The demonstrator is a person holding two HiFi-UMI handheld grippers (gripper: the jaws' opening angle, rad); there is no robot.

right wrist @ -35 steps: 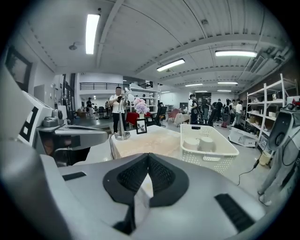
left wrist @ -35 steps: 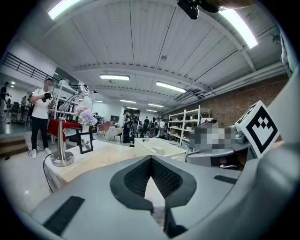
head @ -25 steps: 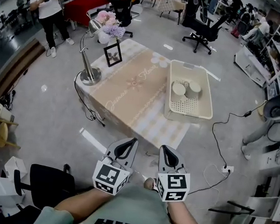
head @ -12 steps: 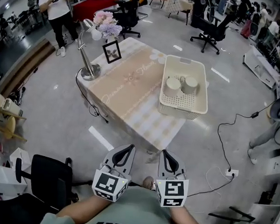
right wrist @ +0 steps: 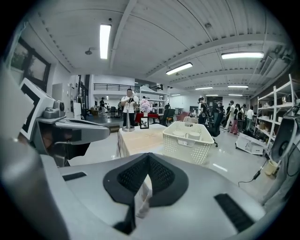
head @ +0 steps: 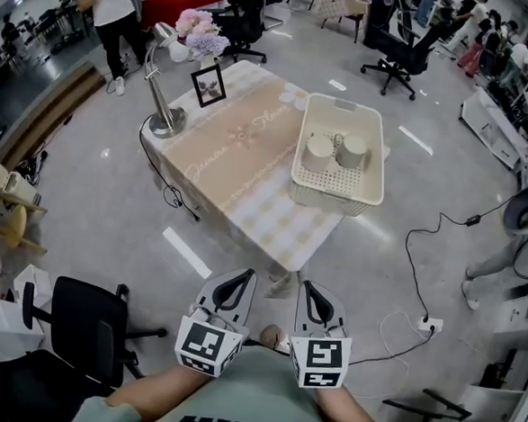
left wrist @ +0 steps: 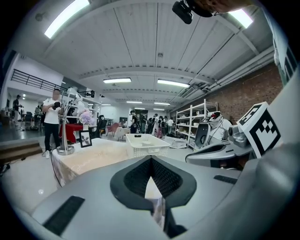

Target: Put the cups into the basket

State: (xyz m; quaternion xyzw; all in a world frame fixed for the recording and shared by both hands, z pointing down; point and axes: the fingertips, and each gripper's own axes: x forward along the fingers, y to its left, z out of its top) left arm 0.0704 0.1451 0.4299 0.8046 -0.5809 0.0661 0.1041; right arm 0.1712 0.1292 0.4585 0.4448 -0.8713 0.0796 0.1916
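Both tools are held low against the body, well back from the table (head: pixel 240 163). The left gripper (head: pixel 238 283) has its jaws pressed together with nothing between them. The right gripper (head: pixel 313 295) is the same, jaws closed and empty. Two cups (head: pixel 319 152) stand side by side inside the white basket (head: pixel 334 195), toward its far end. The basket sits on the right part of the table. At the far-left corner are a desk lamp (head: pixel 162 117), a framed picture (head: pixel 208 83) and flowers (head: pixel 200 32). A black office chair (head: pixel 84 337) is on the floor at left.
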